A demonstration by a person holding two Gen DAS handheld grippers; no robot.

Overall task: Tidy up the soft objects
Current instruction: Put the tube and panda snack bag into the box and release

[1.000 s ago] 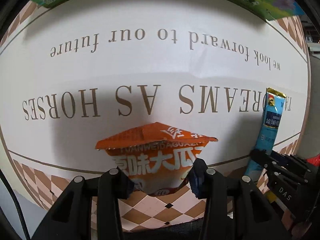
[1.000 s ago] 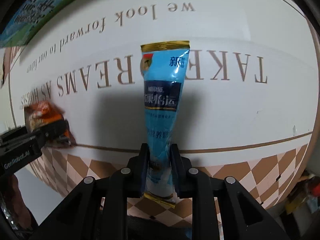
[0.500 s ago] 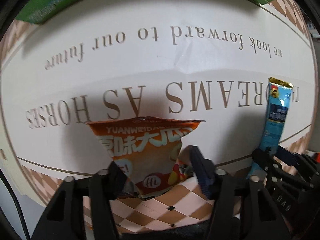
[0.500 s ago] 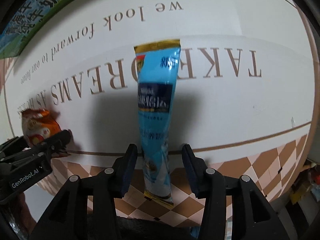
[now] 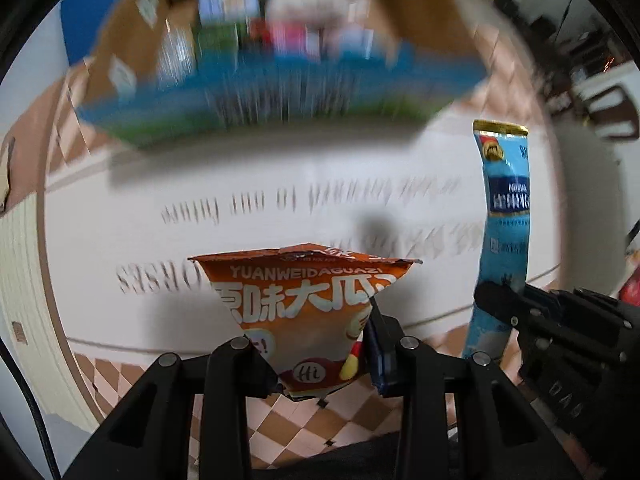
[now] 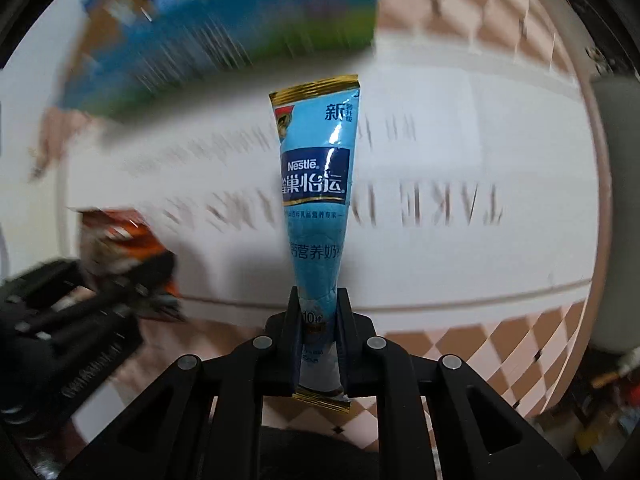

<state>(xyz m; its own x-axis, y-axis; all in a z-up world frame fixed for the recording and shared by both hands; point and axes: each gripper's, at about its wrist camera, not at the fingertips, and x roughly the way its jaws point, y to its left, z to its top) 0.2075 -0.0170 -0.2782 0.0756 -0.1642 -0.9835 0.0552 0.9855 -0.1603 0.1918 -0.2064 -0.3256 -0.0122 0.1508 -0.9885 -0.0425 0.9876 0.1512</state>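
My left gripper (image 5: 316, 356) is shut on an orange snack packet (image 5: 308, 308) and holds it upright above the white printed tablecloth (image 5: 160, 280). My right gripper (image 6: 319, 320) is shut on a long blue Nestle sachet (image 6: 316, 184), which stands upright between the fingers. In the left wrist view the blue sachet (image 5: 504, 216) and the right gripper (image 5: 500, 304) show at the right. In the right wrist view the orange packet (image 6: 120, 236) and the left gripper (image 6: 132, 284) show blurred at the left.
An open cardboard box with blue and green printed sides (image 5: 280, 60) holds several packets at the far side of the table; it also shows in the right wrist view (image 6: 224, 32). The tablecloth has a checked brown border (image 6: 500, 344). Room clutter lies beyond the right edge.
Both grippers have closed again on their packets and lifted them. Both views have swung up and forward, so the box at the back has come into sight, blurred by motion.
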